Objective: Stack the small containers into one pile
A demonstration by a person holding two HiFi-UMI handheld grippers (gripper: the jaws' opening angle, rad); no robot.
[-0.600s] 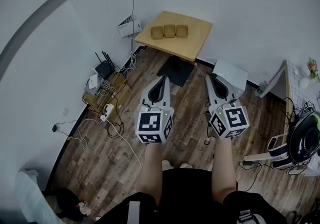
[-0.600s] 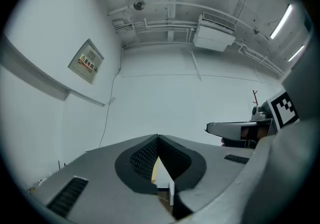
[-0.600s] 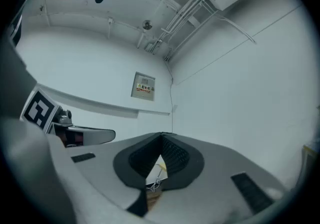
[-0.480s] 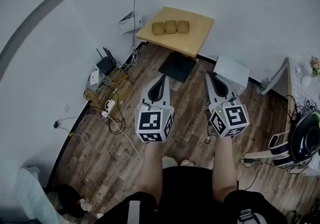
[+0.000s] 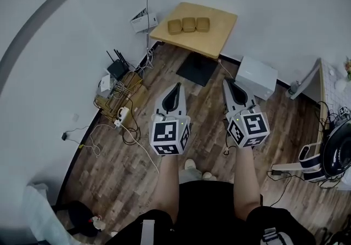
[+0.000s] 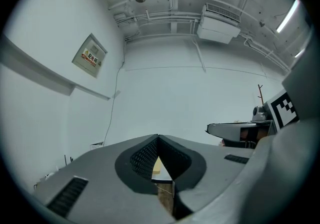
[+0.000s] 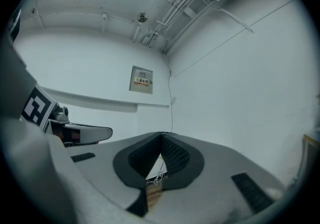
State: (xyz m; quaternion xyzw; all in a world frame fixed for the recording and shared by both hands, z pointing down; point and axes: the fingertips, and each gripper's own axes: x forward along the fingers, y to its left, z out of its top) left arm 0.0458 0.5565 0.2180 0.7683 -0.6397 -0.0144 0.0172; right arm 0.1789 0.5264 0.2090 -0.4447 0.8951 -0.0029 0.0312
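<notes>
Three small containers (image 5: 189,24) stand close in a row on a wooden table (image 5: 219,33) against the white wall (image 5: 285,13). They are ahead of both grippers and well apart from them. The left gripper (image 5: 176,87) and the right gripper (image 5: 226,81) are held side by side over the wood-plank floor (image 5: 208,112). Each has its jaws closed tip to tip on nothing (only wall and floor show through the slit). One white box (image 5: 255,77) stands near the table, and cables (image 5: 118,120) trail along the floor's left edge.
</notes>
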